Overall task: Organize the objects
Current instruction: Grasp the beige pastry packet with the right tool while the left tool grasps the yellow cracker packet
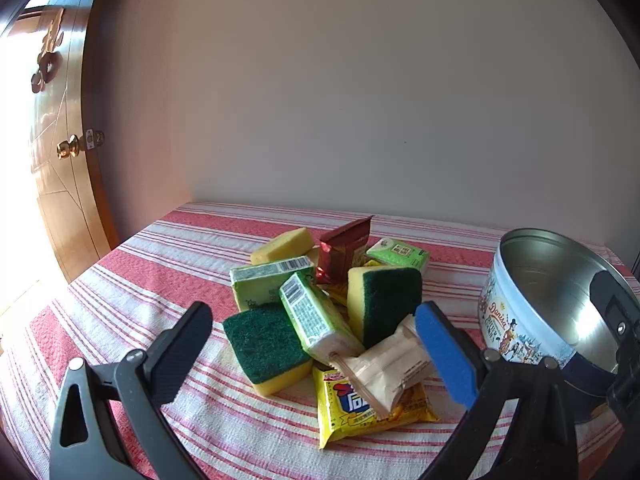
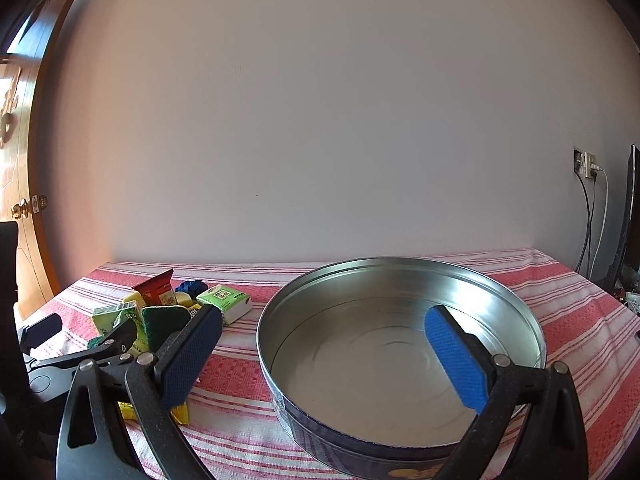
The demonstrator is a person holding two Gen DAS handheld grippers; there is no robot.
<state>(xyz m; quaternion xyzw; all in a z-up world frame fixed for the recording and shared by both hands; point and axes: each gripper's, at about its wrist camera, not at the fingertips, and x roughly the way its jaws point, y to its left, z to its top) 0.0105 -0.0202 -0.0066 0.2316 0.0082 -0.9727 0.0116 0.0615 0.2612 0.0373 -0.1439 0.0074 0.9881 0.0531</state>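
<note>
A pile lies mid-table in the left wrist view: a green-topped sponge, a second sponge on edge, a yellow sponge, three green tissue packs, a red snack packet, a beige wrapper and a yellow packet. My left gripper hangs open just in front of the pile, touching nothing. To the right stands a round cookie tin, open and empty. My right gripper is open over the tin, its fingers holding nothing.
A red and white striped cloth covers the table, which ends at a plain wall. A wooden door stands at the left. Cables and a wall socket are at the far right.
</note>
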